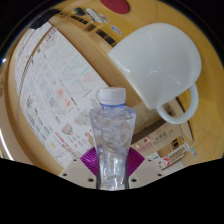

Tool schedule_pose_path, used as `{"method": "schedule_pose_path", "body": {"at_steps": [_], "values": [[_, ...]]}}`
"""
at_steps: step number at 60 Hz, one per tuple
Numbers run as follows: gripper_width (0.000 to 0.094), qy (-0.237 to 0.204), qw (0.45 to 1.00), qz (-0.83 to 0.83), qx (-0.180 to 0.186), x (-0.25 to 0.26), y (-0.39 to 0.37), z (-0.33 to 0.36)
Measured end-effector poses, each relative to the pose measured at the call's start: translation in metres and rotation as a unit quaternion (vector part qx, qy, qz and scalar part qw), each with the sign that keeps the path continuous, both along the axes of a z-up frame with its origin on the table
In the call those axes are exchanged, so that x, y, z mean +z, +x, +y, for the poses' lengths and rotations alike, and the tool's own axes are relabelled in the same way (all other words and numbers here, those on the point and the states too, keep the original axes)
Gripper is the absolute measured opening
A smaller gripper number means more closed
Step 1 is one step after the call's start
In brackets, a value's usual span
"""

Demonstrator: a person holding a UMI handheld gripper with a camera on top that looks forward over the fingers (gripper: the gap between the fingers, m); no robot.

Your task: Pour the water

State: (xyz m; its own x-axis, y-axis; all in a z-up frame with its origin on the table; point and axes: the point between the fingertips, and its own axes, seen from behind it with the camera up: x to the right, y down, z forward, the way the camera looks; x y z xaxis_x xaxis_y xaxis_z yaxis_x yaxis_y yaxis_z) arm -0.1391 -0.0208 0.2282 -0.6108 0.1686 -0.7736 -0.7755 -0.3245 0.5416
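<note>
Between the two fingers of the gripper (112, 168), one clear plastic bottle (112, 135) is standing up into the view, its white cap (112, 96) at the top and its body rising straight from the fingers. The magenta pads (92, 157) are showing at both sides of the bottle's lower part, seemingly closing against it, so the gripper is holding the bottle with its jaws drawn in to about the bottle's width. Whether there is water inside is hard to tell.

Just beyond the bottle and up to its right, one white mug (155, 65) is tilting across the view, its handle (183, 105) pointing down towards the bottle's side. A narrow gap is separating the cap from the mug's wall.

To the left of the bottle, a printed sheet (55, 85) with rows of small pictures is lying on the wooden table (85, 20). Bare wood is showing beyond the mug, along the sheet's far edge.
</note>
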Motion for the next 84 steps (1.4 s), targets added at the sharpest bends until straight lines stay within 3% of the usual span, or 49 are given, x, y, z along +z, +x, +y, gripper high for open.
{"method": "schedule_pose_path", "body": {"at_steps": [10, 17, 27, 30, 37, 42, 48, 56, 62, 68, 69, 71, 76, 82, 84], "values": [[0.0306, 0.023, 0.993, -0.113, 0.009, 0.037, -0.007, -0.001], [0.0307, 0.056, 0.94, -0.334, -0.038, 0.075, 0.005, -0.002], [0.0308, 0.076, 0.743, -0.636, -0.192, 0.143, 0.071, -0.013], [0.0307, 0.06, 0.674, -0.699, -0.233, 0.157, 0.09, -0.017], [0.0308, 0.029, 0.519, -0.809, -0.274, 0.148, 0.137, -0.02], [0.0306, -0.02, 0.451, -0.855, -0.254, 0.115, 0.169, -0.016], [0.0304, -0.076, 0.412, -0.884, -0.208, 0.039, 0.206, -0.011], [0.0306, -0.133, 0.384, -0.903, -0.138, -0.06, 0.237, -0.007], [0.0306, -0.162, 0.379, -0.905, -0.107, -0.105, 0.253, -0.006], [0.031, -0.19, 0.386, -0.899, -0.08, -0.141, 0.259, -0.012], [0.0312, -0.182, 0.388, -0.897, -0.106, -0.135, 0.261, -0.009], [0.0317, -0.19, 0.394, -0.894, -0.102, -0.14, 0.263, -0.011], [0.0439, -0.194, 0.409, -0.886, -0.105, -0.137, 0.266, -0.012], [0.0522, -0.199, 0.421, -0.88, -0.093, -0.14, 0.267, -0.015], [0.0622, -0.202, 0.423, -0.879, -0.086, -0.141, 0.268, -0.016]]}}
